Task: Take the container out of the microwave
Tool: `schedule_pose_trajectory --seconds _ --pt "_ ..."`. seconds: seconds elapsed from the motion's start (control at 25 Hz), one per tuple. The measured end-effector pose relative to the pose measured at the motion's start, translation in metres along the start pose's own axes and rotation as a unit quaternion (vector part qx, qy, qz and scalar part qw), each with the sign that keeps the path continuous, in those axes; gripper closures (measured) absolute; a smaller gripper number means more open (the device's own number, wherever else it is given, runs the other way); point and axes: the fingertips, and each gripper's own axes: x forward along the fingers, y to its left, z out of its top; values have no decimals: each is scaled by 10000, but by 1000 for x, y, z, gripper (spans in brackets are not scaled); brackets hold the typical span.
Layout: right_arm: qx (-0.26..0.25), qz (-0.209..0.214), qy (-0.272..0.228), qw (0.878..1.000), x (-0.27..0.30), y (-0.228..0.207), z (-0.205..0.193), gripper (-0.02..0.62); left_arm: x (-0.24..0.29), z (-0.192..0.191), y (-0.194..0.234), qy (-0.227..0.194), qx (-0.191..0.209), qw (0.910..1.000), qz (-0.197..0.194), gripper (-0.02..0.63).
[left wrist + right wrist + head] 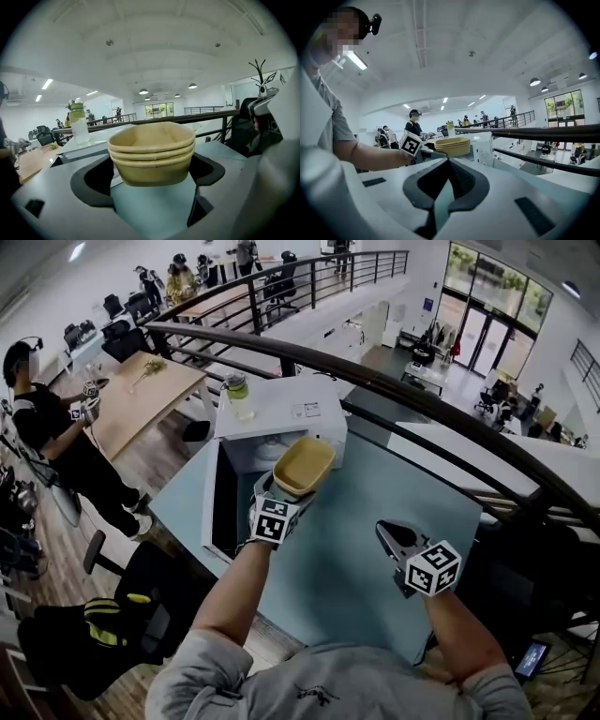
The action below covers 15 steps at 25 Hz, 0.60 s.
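Head view: the left gripper (281,491) was clenched on the yellow container (303,465), which hung clear of the white microwave (281,409), just in front of its open cavity and above the blue-grey table (356,559). The microwave door (208,507) stood swung open to the left. A bottle (238,395) with a green cap stood upright on the microwave's top. The left gripper view confirmed the container (152,152) seated between the jaws, with its ribbed rim level. The right gripper (394,538) was held over the table, well apart from the container. The right gripper view showed its jaws drawn together on nothing.
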Motion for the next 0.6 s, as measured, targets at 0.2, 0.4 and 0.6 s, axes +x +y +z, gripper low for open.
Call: schedule_pose_trajectory --seconds 0.2,0.4,0.6 --pt "-48 -426 -263 9987 -57 -20 20 577 -15 46 -52 -289 152 9989 -324 83" --pt "-122 -879 -507 9948 -124 -33 40 577 -25 88 -107 -624 183 9954 -703 84" --pt "-153 -1246 -674 9898 -174 -44 45 577 -13 88 -134 -609 -28 9943 -877 84"
